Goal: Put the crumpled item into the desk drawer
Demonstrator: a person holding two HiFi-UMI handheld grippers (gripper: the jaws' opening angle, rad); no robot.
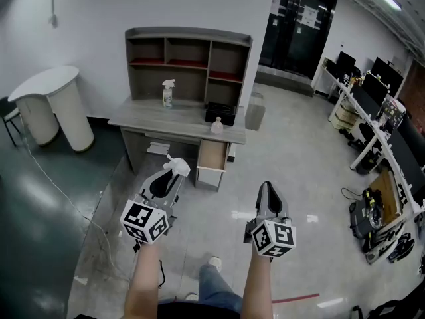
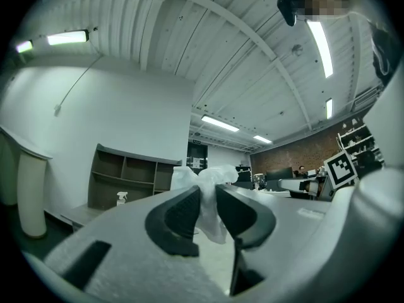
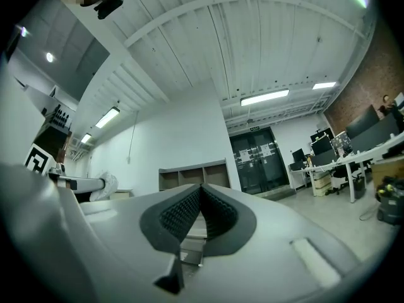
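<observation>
Bare forearms (image 1: 260, 281) rise from the bottom edge of the head view, each carrying a hand-held gripper. At left, the left hand-held gripper (image 1: 170, 173) holds the white crumpled item (image 1: 178, 167) above the floor, just lower left of the open drawer (image 1: 211, 159). That drawer hangs under the right end of the desk (image 1: 143, 117), which bears a spray bottle (image 1: 167, 94).

Left gripper view: the dark pads (image 2: 183, 214) pinch the item at centre frame.

Right gripper view: the right hand-held gripper (image 3: 201, 191) is clenched, with nothing between its jaws, and the item shows small at the left.
</observation>
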